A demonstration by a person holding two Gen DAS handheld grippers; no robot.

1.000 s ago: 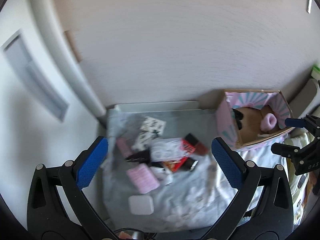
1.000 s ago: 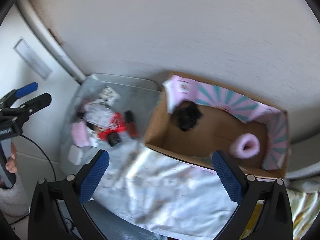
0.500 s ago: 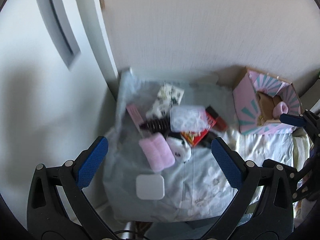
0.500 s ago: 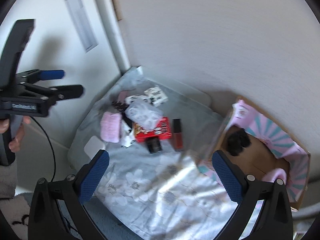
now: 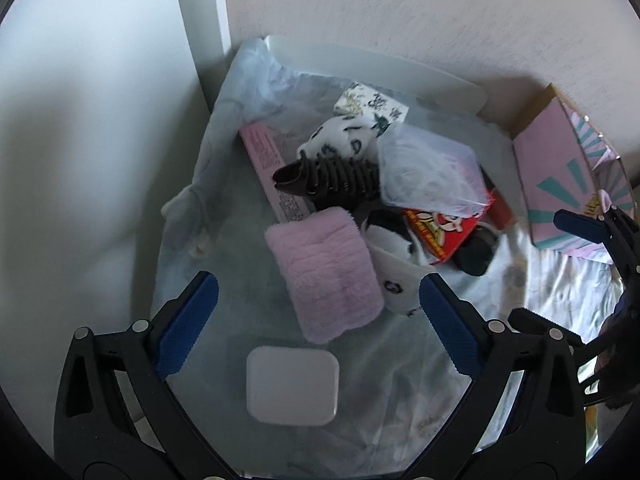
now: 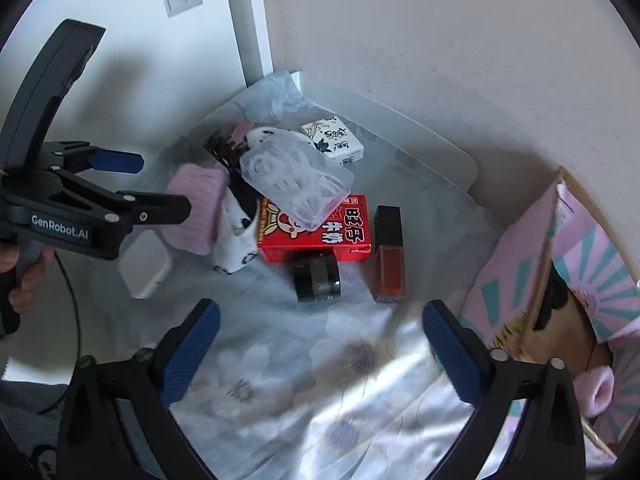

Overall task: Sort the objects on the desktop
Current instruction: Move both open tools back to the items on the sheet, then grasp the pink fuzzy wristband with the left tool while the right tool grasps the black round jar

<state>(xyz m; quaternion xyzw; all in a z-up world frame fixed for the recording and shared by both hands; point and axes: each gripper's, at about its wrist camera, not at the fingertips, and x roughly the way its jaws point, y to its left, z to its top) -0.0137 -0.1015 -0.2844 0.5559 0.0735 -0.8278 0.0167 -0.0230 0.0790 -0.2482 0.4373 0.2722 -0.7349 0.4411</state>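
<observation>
We see a pale floral cloth (image 6: pixel 304 376) in a white wall corner. On it: a fluffy pink towel (image 5: pixel 326 272), a glossy red carton (image 6: pixel 316 232), a crinkled clear bag (image 6: pixel 296 176), and a patterned cardboard box (image 6: pixel 560 280) far right. Left gripper (image 5: pixel 318 320) hovers over the towel, spread wide, empty; right gripper (image 6: pixel 320 344) likewise, above the cloth.

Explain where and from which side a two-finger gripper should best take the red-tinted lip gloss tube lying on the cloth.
Probably across the lip gloss tube at mid-length, from above, fingers closing on its two long sides. It lies flat, slim and straight-sided, apart from the red box and black jar. The open right gripper is nearest.
</observation>
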